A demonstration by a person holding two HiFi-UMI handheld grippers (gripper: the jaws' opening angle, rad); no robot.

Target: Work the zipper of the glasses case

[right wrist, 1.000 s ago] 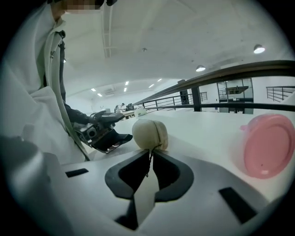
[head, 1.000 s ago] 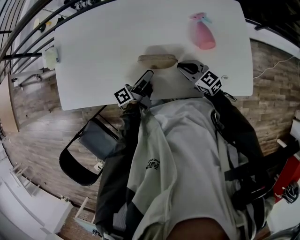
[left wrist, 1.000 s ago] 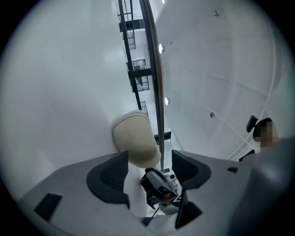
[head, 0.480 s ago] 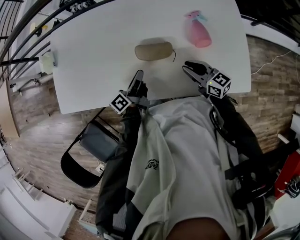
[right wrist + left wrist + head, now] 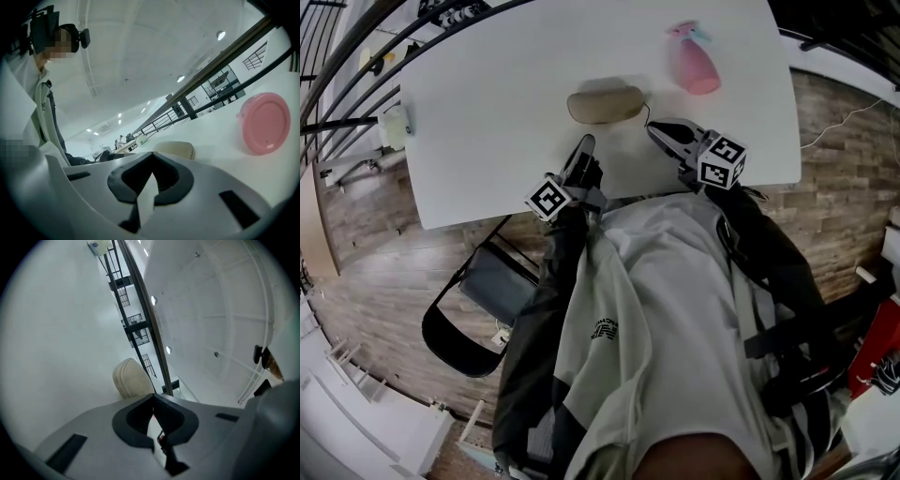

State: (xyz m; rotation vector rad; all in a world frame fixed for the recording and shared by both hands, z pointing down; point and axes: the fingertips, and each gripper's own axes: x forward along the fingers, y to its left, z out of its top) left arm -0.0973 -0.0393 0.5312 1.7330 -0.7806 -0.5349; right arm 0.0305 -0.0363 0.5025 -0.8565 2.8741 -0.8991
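The beige glasses case [image 5: 605, 103] lies on the white table [image 5: 487, 112], with a thin dark zipper cord [image 5: 648, 112] at its right end. My left gripper [image 5: 587, 141] sits just in front of the case. It has just been closing and is now shut with nothing between its jaws. My right gripper [image 5: 652, 128] is by the case's right end, close to the cord, and has also just closed to shut on nothing. In the left gripper view the case [image 5: 132, 378] is ahead of the shut gripper [image 5: 153, 395]. In the right gripper view the case [image 5: 176, 149] lies beyond the shut gripper [image 5: 151, 154].
A pink container [image 5: 694, 61] stands on the table behind and right of the case, and its pink lid [image 5: 265, 123] fills the right of the right gripper view. A small white object [image 5: 394, 124] sits at the table's left edge. A chair with a dark bag [image 5: 492, 281] is below the table's near edge.
The right gripper left the case's right end, opened, then shut and came back toward the cord. The left gripper's jaws went from open to shut, staying in front of the case.
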